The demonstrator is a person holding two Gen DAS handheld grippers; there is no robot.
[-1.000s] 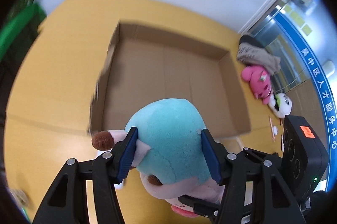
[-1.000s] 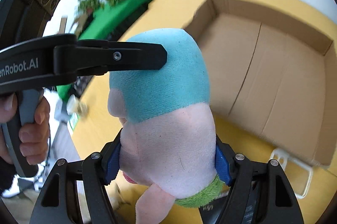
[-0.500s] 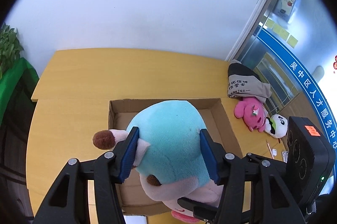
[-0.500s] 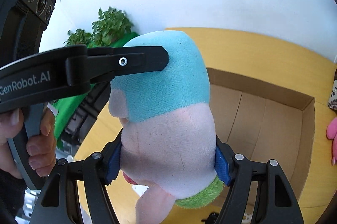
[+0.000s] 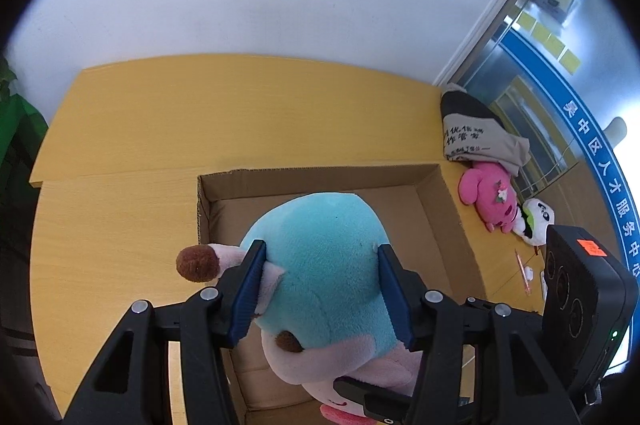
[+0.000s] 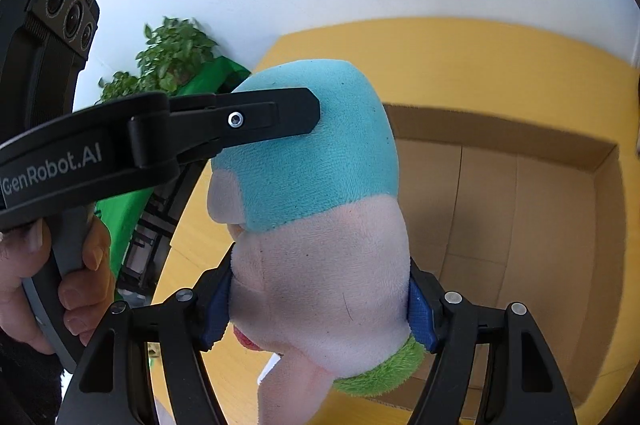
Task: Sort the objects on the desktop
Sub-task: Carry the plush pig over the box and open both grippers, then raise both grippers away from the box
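Observation:
A plush toy with a teal cap, pale pink face and brown-tipped ear hangs in the air, gripped by both grippers. My left gripper is shut on its teal head, blue pads pressed into both sides. My right gripper is shut on the pink lower part of the plush toy, above its green collar. The left gripper's finger crosses the teal cap in the right wrist view. Below and behind the toy lies an open cardboard box, whose inside shows nothing in it.
The box sits on a yellow wooden desk. To the right of the box lie a pink plush, a panda plush, a grey printed cloth and a pen. Green plants stand left of the desk. A hand holds the left gripper's handle.
Both grippers have carried the toy along, still gripped. The box has slid from filling the views to lower and smaller, and more of the white wall shows.

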